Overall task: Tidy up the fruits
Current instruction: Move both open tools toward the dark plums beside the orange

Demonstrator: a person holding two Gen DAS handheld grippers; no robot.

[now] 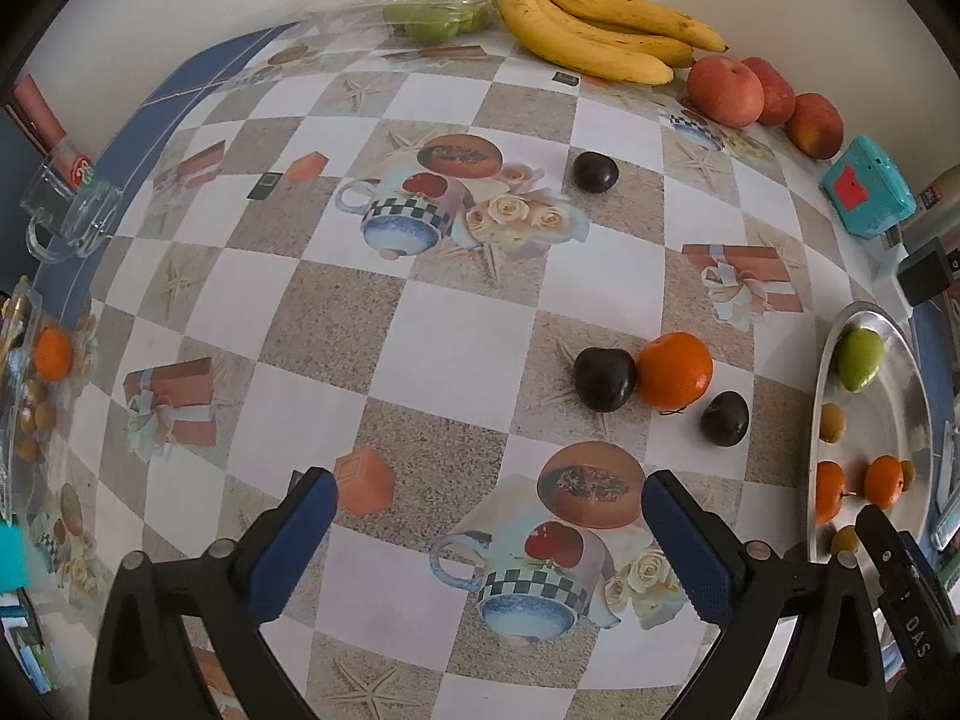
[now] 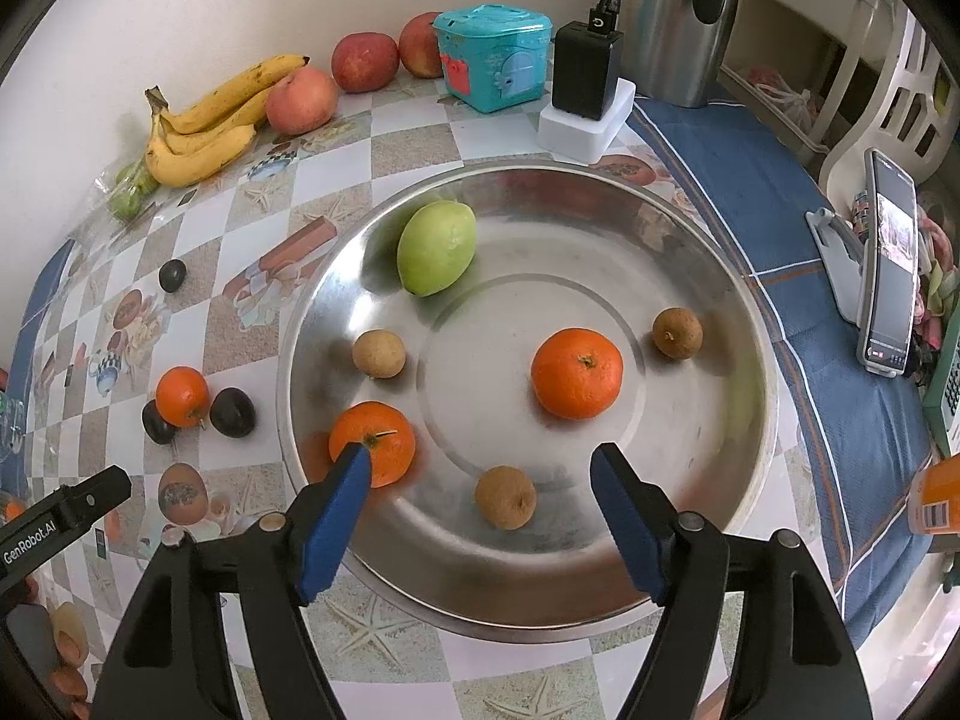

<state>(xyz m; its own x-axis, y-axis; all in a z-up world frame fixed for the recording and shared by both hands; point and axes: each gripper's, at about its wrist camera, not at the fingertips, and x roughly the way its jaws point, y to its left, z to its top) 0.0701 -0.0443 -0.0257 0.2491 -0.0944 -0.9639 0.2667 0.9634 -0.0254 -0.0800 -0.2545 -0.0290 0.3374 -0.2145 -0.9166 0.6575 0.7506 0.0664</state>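
A steel tray (image 2: 738, 360) holds a green guava (image 2: 437, 247), two oranges (image 2: 577, 373) (image 2: 373, 441) and three small brown longans (image 2: 505, 497). My right gripper (image 2: 480, 465) hangs open over the tray's near side, nothing between its blue pads; its left fingertip overlaps the nearer orange in the view. My left gripper (image 1: 483, 489) is open above bare tablecloth. On the cloth lie an orange (image 1: 674, 369) with two dark plums (image 1: 604, 378) (image 1: 725, 418) beside it, and a third plum (image 1: 594, 171) farther off. The tray's edge (image 1: 825, 372) shows at right.
Bananas (image 1: 600, 30), red apples (image 1: 726, 90) and bagged green fruit (image 1: 432, 15) line the wall. A teal box (image 2: 492, 57), a black charger on a white block (image 2: 585, 69), a kettle (image 2: 678, 18) and a phone on a stand (image 2: 891, 264) stand right. A glass mug (image 1: 69, 204) sits left.
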